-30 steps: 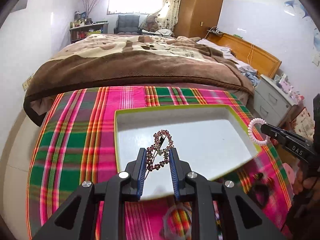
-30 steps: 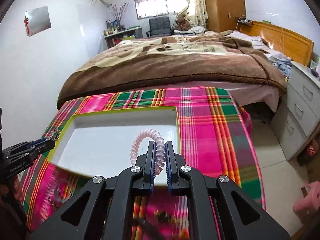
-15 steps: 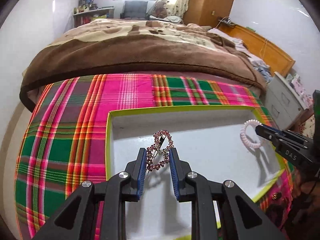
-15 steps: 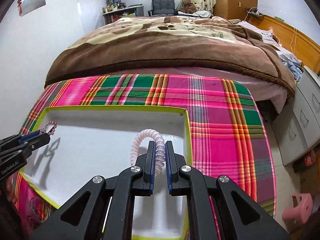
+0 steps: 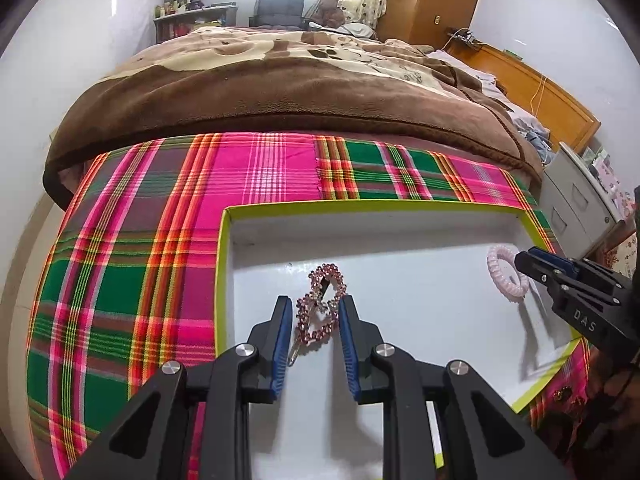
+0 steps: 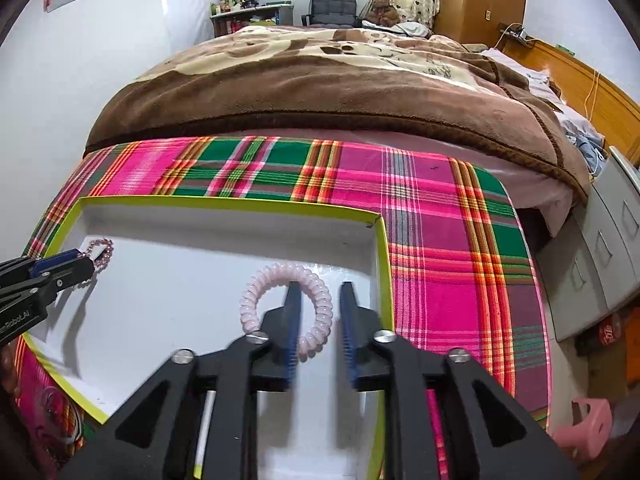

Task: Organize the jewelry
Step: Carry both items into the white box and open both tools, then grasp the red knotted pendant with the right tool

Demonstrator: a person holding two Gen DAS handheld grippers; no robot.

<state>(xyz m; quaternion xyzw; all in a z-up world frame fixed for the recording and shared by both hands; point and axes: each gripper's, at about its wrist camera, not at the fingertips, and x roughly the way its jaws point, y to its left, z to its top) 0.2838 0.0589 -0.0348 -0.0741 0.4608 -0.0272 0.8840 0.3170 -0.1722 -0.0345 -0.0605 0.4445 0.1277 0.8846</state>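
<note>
A white tray with a yellow-green rim (image 5: pixel 360 205) (image 6: pixel 224 203) sits on a pink and green plaid cloth. My left gripper (image 5: pixel 314 306) is over the tray's left part, jaws parted, with a pink rhinestone heart hair clip (image 5: pixel 320 308) lying loose between the fingers. My right gripper (image 6: pixel 318 292) is over the tray's right part, jaws open; a pale pink spiral hair tie (image 6: pixel 286 308) hangs on its left finger. The hair tie (image 5: pixel 506 276) and right gripper also show in the left wrist view, and the clip (image 6: pixel 100 250) in the right wrist view.
A bed with a brown blanket (image 5: pixel 280 92) lies just beyond the cloth. Grey drawers (image 6: pixel 600 264) stand to the right, a pink stool (image 6: pixel 588 424) on the floor. More small jewelry (image 5: pixel 564 394) lies on the cloth near the tray's front right corner.
Both grippers moved in low over the tray and opened. The heart clip and the spiral hair tie were gripped before; now they sit loose between the parted fingers.
</note>
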